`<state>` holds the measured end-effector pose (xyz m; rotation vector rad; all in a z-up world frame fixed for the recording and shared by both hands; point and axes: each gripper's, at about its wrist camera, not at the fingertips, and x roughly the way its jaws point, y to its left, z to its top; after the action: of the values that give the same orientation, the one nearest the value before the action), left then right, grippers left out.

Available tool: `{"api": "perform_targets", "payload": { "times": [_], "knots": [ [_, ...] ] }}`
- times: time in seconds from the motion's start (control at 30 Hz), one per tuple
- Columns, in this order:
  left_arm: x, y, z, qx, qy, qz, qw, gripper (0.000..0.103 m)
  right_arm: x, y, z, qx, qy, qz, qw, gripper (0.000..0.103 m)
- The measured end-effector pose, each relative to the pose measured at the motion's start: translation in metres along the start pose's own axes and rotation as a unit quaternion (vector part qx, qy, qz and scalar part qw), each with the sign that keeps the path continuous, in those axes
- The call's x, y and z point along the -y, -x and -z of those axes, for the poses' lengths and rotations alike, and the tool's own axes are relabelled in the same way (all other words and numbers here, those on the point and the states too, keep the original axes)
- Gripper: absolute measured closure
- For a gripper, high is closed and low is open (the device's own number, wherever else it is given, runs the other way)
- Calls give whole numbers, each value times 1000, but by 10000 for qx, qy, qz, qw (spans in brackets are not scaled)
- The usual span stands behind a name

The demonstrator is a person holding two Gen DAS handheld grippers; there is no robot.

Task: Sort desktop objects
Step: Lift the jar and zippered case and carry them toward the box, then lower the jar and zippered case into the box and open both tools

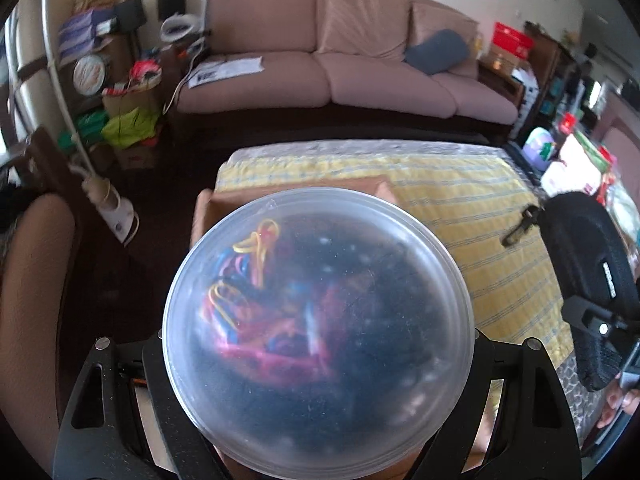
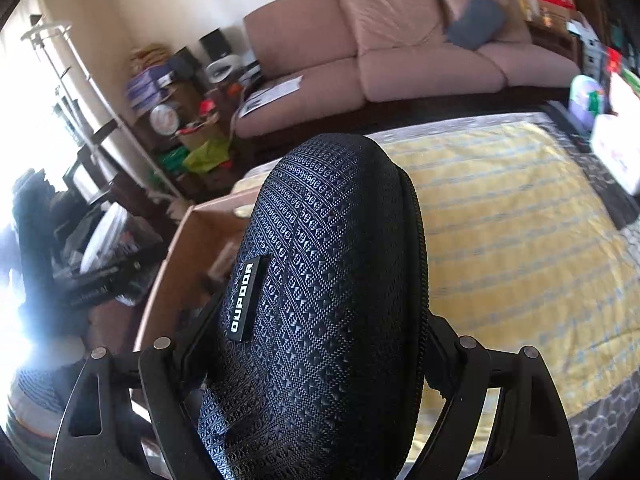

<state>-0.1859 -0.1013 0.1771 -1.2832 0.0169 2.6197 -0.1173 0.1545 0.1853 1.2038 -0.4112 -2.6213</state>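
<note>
The left claw (image 1: 320, 344) pinches a round clear plastic tub (image 1: 318, 328) across its width, one finger on each side of the rim, and the tub fills the lower middle of the left wrist view with its flat face toward the camera. Through the cloudy plastic show coloured rubber bands (image 1: 248, 264) and darker tangled stuff I cannot make out. The tub looks light and thin-walled, so I judge it will flex under a hard squeeze and its smooth sides may slip; holding it at the stiffer rim, as now, seems the safest place. The right claw (image 2: 320, 344) is clamped on a black zippered case (image 2: 320, 300) with a woven, textured shell and a small label, standing on end in the lower middle of the right wrist view. The case looks semi-rigid and grippy, light for its bulk, and best held across its broad flanks away from the zipper seam at its right edge. Both things hang above the bench (image 2: 520, 240), which is covered with a yellow striped cloth. A brown cardboard box (image 2: 172, 256) sits at the bench's left end, just behind and left of the case in the right wrist view; it is probably where these go. A small dark object (image 1: 520, 226) lies on the cloth at the right of the left wrist view, too blurred to identify.
</note>
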Motion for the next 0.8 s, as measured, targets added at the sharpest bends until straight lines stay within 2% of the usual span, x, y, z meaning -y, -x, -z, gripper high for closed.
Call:
{"api": "perform_targets", "payload": {
  "times": [0.23,0.37,0.6,0.8],
  "knots": [
    [-35,-32,18,-297,287,80,9991,21,-51,-61,-15,-354,196,-187,9990,17],
    [-40,-49,15,-352,223,91,9991,21,-70,-97,-28,-627,432,-126,9970,17],
    [-48,-85,3,-497,82,-32,9987,21,-83,-154,-47,-964,784,74,9922,17],
    [-41,-102,-1,-513,-196,-188,9983,21,-83,-185,-49,-1097,703,-30,9915,17]
  ]
}}
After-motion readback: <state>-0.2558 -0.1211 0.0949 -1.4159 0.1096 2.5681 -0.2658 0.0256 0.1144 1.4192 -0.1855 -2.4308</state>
